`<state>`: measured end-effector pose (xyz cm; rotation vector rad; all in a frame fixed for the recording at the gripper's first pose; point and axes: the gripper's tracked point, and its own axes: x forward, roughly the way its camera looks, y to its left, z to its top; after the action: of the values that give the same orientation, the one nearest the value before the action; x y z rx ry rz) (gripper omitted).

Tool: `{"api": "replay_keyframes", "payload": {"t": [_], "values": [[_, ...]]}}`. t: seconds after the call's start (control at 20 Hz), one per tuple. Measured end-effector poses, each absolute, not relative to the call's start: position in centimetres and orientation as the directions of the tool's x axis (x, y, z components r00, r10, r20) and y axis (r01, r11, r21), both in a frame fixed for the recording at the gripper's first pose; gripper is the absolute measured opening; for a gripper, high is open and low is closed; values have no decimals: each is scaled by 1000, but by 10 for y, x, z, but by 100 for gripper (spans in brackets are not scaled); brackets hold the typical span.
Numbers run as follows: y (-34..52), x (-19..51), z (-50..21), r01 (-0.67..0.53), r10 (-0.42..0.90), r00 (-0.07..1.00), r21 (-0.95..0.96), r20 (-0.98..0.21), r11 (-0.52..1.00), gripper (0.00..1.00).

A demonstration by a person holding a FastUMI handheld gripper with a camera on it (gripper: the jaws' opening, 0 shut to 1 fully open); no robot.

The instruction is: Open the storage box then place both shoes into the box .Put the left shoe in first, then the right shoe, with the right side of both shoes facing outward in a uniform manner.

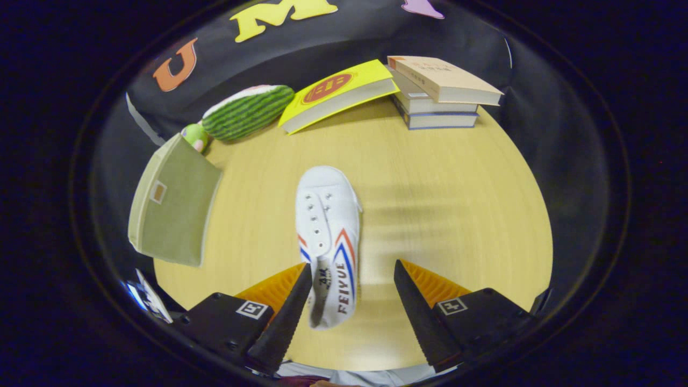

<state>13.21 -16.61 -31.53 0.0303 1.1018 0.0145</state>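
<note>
Tongs (352, 285) spread wide above the table (430, 215), shoe (328, 242) lying heel-first between them nearer the left finger, box (172, 207) beyond at left; centre over the heel collar before closing, I judge.

The white shoe (328, 236) bore "FEIYUE" on its side; print on the books (441, 91) was too small to read.

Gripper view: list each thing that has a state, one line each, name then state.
hand-held gripper: open, fingers either side of the shoe's heel, not pressing it
white shoe: upright on its sole, toe pointing away
storage box: closed, on the table
yellow book: closed, tilted against the stack of books
</note>
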Motion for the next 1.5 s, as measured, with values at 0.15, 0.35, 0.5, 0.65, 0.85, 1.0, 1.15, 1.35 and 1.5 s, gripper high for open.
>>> {"api": "replay_keyframes", "payload": {"t": [0.15, 0.35, 0.5, 0.65, 0.85, 1.0, 1.15, 1.35, 1.5], "values": [[-160, 124, -342, -61, 70, 410, 49, -909, 997, 96], [-144, 141, -381, -115, 167, 402, 131, -901, 985, 87], [-148, 135, -368, -155, 174, 329, 129, -928, 980, 82], [-149, 134, -369, -117, 163, 307, 133, -938, 984, 83], [-139, 133, -364, -68, 235, 344, 225, -909, 972, 63], [-143, 134, -364, -27, 271, 374, 282, -887, 959, 33], [-147, 134, -353, 11, 279, 397, 308, -875, 951, 18], [-148, 135, -326, 45, 230, 423, 274, -876, 961, 11], [-140, 134, -296, 49, 203, 469, 255, -859, 966, 11]]}}
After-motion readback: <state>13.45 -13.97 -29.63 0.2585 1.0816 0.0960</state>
